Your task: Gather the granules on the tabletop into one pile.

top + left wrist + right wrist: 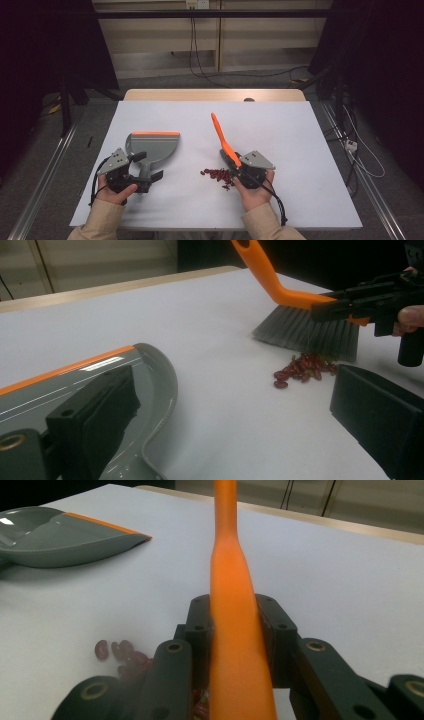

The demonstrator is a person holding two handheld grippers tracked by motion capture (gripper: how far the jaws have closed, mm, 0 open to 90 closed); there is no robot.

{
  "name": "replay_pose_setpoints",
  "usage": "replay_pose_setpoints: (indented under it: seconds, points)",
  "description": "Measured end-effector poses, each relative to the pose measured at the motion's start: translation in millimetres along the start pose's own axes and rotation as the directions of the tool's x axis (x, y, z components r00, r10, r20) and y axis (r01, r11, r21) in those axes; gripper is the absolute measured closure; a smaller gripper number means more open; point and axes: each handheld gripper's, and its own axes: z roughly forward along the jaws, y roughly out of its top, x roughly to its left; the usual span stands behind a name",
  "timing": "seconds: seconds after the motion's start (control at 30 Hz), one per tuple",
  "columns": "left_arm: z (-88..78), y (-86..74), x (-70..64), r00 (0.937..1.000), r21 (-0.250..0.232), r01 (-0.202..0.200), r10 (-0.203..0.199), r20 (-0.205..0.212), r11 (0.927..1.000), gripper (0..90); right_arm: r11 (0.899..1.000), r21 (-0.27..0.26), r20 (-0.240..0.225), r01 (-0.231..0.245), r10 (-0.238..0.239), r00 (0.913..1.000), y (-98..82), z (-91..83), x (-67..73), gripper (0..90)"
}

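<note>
Beans (218, 175) piled loose on the bench (280, 130), touching the brush (305, 330) bristles on their dustpan-facing side. Dustpan (152, 145) sits well apart from the beans, its orange lip turned away from them. Right hand-held gripper (234, 162) clamped tight on the orange brush handle. Left hand-held gripper (145, 176) is at the pan handle; jaws look spread in its own view, so likely no firm hold. Risks: a fast sweep scatters beans past the pan; unclamped pan slides when beans hit it; lip isn't facing the pile.
</note>
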Motion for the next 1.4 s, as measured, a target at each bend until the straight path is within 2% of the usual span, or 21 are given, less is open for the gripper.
replay_pose_setpoints:
  seconds: [0.23, 0.3, 0.5, 0.63, 0.77, 0.97, 1.1, 1.17, 1.4]
  points:
    - [-0.7, 0.1, -0.1, 1.0, 0.001, -0.003, 0.003, 0.001, 1.0, 4.7, 1.0, -0.021, 0.01, -0.008, 0.009, 0.9999, -0.1, 3.4, 7.7, 71.4]
    - [-0.3, -0.2, -0.4, 1.0, 0.002, 0.002, -0.002, 0.001, 1.0, 4.7, 0.999, -0.034, 0.01, -0.035, 0.036, 0.9993, -1.1, 3.3, 8.0, 71.4]
    - [0.0, 0.0, -0.6, 1.0, 0.002, -0.002, 0.002, 0.002, 1.0, 4.7, 0.999, -0.04, 0.014, -0.022, 0.022, 0.9996, 0.2, 0.6, 8.3, 71.4]
    - [0.0, 0.0, -0.2, 1.0, 0.002, -0.001, 0.001, -0.001, 1.0, 4.7, 0.998, -0.056, 0.019, -0.028, 0.029, 0.9994, 7.1, -3.0, 3.6, 71.4]
    - [0.0, 0.2, 0.1, 1.0, 0.001, -0.001, 0.001, -0.001, 1.0, 4.7, 0.997, -0.068, -0.005, -0.047, 0.047, 0.9989, 17.8, -2.2, 5.2, 71.4]
    - [-1.5, 0.4, 1.3, 1.0, -0.002, 0.001, -0.001, -0.002, 1.0, 4.7, 0.992, -0.095, -0.06, -0.086, 0.08, 0.995, 32.2, 12.4, 25.7, 71.4]
    - [-3.1, 0.5, 2.0, 1.0, -0.008, 0.006, -0.006, -0.008, 1.0, 4.7, 0.985, -0.106, -0.099, -0.137, 0.127, 0.987, 35.5, 27.8, 44.1, 71.4]
    - [-3.8, 0.5, 2.4, 0.9999, -0.007, 0.007, -0.007, -0.008, 0.9999, 4.7, 0.983, -0.105, -0.114, -0.148, 0.136, 0.9841, 35.8, 34.9, 52.1, 71.3]
    - [-5.1, 0.5, 4.1, 0.9999, -0.009, 0.003, -0.003, -0.016, 1.0, 4.7, 0.975, -0.078, -0.126, -0.207, 0.197, 0.9723, 30.2, 50.4, 67.5, 71.3]
